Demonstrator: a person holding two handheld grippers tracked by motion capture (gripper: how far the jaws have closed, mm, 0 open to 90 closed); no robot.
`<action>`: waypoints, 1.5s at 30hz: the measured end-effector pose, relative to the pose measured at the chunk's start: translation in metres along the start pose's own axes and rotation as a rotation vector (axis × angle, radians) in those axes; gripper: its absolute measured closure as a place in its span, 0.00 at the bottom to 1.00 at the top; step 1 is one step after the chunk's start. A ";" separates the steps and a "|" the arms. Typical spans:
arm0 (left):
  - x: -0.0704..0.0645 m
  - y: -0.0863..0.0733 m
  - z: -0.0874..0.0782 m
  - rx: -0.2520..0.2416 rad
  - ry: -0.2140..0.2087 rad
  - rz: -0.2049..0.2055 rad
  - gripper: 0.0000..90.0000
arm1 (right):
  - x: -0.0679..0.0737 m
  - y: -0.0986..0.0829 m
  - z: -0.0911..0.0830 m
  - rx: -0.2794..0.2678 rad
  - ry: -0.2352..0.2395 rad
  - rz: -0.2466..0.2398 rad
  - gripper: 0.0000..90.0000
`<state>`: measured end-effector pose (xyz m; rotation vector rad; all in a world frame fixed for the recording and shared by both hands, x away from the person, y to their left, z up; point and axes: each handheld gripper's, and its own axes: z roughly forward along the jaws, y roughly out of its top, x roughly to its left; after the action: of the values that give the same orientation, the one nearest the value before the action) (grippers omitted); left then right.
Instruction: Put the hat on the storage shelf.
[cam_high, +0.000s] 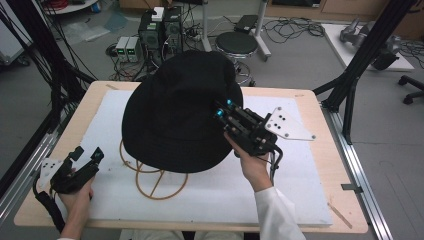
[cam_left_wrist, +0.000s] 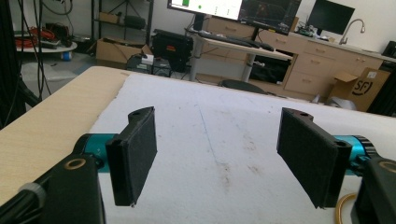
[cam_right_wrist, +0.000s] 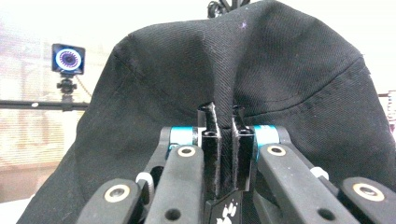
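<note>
Right gripper (cam_right_wrist: 223, 122): jaws drawn nearly together, clamped on a pinched fold of fabric at the side of the black bucket hat (cam_right_wrist: 243, 88); the cloth puckers upward from the pinch.
Left gripper (cam_left_wrist: 219, 158): jaws spread wide, nothing between the pads (cam_left_wrist: 137, 149); in the high view it rests low at the near left corner of the table (cam_high: 50, 140), well apart from the hat.
Black bucket hat (cam_high: 177, 107): over the middle of the white mat (cam_high: 280, 190), crown up, brim hanging; mostly covering the wire stand (cam_high: 157, 180), whose tan rings show below the near brim.
Contact: whether the hat sits seated on the stand or is carried just above it cannot be told.
Progress, done: hat gripped and brought over the stand, by the look of it.
Progress, left: likely settling the hat squarely on the stand, then letting the fold go; or, if the work is removal, lifting it clear.
</note>
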<state>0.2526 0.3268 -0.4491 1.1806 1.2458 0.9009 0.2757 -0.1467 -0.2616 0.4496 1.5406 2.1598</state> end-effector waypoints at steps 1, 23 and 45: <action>0.000 0.000 0.000 0.000 0.001 0.000 0.32 | 0.003 -0.002 0.007 0.008 0.017 -0.005 0.96; 0.003 0.001 0.000 -0.006 0.004 -0.009 0.32 | 0.023 -0.018 0.061 0.106 0.107 0.022 0.96; 0.002 0.002 0.000 -0.010 0.004 0.003 0.32 | 0.029 -0.059 0.051 0.225 0.147 0.077 0.95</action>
<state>0.2530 0.3294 -0.4479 1.1732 1.2413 0.9109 0.2867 -0.0743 -0.3011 0.4365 1.8879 2.1259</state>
